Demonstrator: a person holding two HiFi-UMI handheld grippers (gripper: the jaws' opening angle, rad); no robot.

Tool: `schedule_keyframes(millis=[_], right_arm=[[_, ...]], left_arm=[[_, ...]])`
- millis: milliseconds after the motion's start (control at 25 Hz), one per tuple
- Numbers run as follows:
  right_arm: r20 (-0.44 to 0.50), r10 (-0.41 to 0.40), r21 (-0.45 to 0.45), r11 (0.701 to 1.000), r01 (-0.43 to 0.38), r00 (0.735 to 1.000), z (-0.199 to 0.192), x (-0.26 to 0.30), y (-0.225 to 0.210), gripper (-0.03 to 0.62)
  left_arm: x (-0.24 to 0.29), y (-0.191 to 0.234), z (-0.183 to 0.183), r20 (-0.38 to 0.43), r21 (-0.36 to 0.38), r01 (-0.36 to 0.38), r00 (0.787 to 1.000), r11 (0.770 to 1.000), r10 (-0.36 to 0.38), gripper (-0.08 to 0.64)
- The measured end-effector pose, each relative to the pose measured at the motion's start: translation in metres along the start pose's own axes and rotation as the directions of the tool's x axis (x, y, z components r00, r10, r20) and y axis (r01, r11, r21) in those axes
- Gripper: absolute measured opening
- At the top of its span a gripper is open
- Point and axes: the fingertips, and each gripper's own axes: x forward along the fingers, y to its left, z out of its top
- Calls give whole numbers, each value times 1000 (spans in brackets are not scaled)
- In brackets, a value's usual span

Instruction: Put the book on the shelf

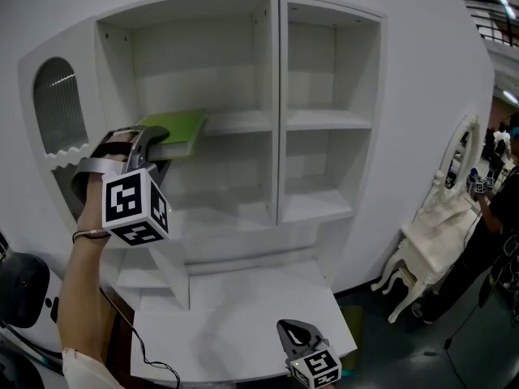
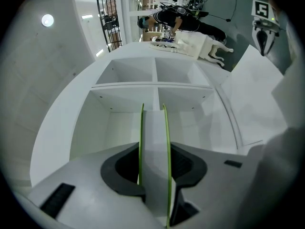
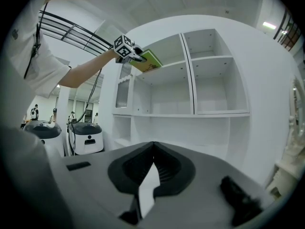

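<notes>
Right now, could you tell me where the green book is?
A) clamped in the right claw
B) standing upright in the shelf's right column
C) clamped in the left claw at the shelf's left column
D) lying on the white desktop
C: the left claw is shut on the green book, which lies flat with its far end over the left column's shelf board; the right claw hangs low, shut on nothing.
</notes>
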Motion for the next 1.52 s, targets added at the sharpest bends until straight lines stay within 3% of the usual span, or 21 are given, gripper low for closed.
schedule_keyframes(millis=[880, 1520], right_arm=[[-20, -66, 10, 998, 66, 998, -2, 10, -35, 12], [-31, -102, 5, 995, 102, 994, -3, -1, -50, 12]], left_arm=[[74, 0, -21, -30, -8, 24, 999, 1000, -24, 143], [88, 0, -22, -41, -18, 45, 998, 999, -46, 144]])
